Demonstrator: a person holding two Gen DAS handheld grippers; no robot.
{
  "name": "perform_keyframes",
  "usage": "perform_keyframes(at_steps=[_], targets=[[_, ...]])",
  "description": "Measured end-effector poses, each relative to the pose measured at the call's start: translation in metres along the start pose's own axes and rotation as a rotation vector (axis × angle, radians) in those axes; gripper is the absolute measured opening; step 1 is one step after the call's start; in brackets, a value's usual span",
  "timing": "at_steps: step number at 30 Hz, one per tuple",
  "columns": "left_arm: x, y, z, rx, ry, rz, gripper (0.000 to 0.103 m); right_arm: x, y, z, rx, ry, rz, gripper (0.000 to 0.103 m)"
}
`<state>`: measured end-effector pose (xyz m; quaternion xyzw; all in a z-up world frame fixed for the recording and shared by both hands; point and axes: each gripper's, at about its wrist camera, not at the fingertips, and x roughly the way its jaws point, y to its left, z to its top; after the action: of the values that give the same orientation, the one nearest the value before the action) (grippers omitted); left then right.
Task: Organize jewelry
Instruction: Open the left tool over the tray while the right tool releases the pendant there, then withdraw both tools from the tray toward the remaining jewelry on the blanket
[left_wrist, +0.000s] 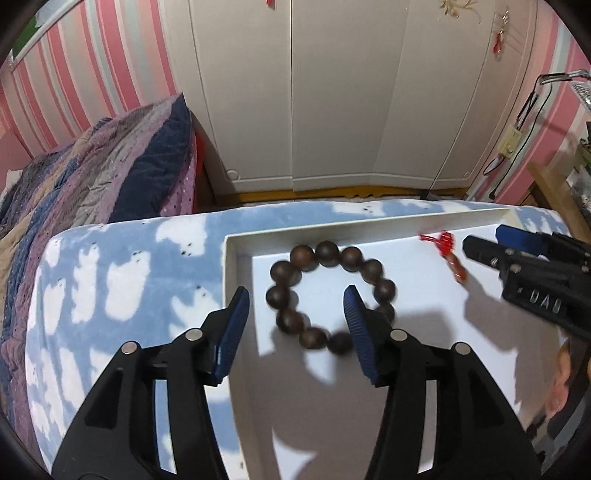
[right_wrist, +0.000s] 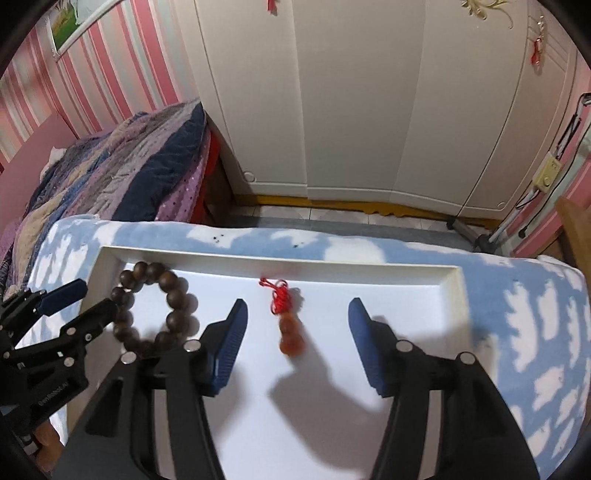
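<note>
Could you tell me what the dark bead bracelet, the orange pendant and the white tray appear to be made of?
The bead bracelet looks like dark brown wood with a dull sheen, though blur hides any grain. The orange pendant is gourd-shaped and slightly translucent, perhaps stone, glass or resin, and hangs on a knotted red cord. The white tray seems matte plastic or card, with a plain, smooth raised rim.

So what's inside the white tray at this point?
The white tray holds a dark wooden bead bracelet and an orange gourd pendant on red cord, lying apart. The near end is covered by both open grippers.
</note>
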<state>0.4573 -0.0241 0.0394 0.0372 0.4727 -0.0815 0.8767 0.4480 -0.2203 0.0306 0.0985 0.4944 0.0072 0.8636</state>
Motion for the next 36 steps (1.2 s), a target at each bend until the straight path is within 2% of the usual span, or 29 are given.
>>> perform_keyframes(at_steps=[2, 4, 7, 8, 10, 12, 17, 21, 26, 31, 36], targets=[[-0.025, -0.001, -0.010, 0.000, -0.045, 0.010, 0.060, -0.019, -0.004, -0.005, 0.001, -0.025, -0.004, 0.058], [-0.054, -0.002, -0.021, -0.003, -0.099, 0.021, 0.077, -0.044, -0.006, -0.017, -0.015, -0.057, -0.011, 0.058], [-0.098, -0.001, -0.040, -0.009, -0.176, 0.021, 0.086, -0.079, 0.001, -0.037, -0.053, -0.104, -0.023, 0.059], [-0.112, 0.000, -0.047, -0.008, -0.195, 0.023, 0.087, -0.091, 0.002, -0.046, -0.059, -0.119, -0.020, 0.064], [-0.146, 0.004, -0.064, -0.005, -0.233, 0.023, 0.096, -0.121, 0.005, -0.068, -0.063, -0.156, -0.007, 0.076], [-0.172, 0.003, -0.079, -0.013, -0.268, 0.030, 0.100, -0.143, 0.008, -0.086, -0.071, -0.192, -0.009, 0.083], [-0.218, 0.007, -0.117, 0.008, -0.313, 0.031, 0.100, -0.187, 0.008, -0.129, -0.091, -0.226, -0.026, 0.092], [-0.251, 0.014, -0.157, -0.009, -0.339, 0.025, 0.100, -0.212, -0.011, -0.161, -0.045, -0.243, -0.036, 0.094], [-0.258, 0.021, -0.186, -0.026, -0.331, 0.031, 0.100, -0.222, -0.036, -0.195, 0.038, -0.247, -0.086, 0.094], [-0.246, 0.030, -0.207, -0.073, -0.303, -0.013, 0.100, -0.223, -0.047, -0.227, 0.111, -0.265, -0.090, 0.094], [-0.238, 0.031, -0.217, -0.055, -0.293, 0.027, 0.100, -0.225, -0.050, -0.248, 0.120, -0.280, -0.130, 0.094]])
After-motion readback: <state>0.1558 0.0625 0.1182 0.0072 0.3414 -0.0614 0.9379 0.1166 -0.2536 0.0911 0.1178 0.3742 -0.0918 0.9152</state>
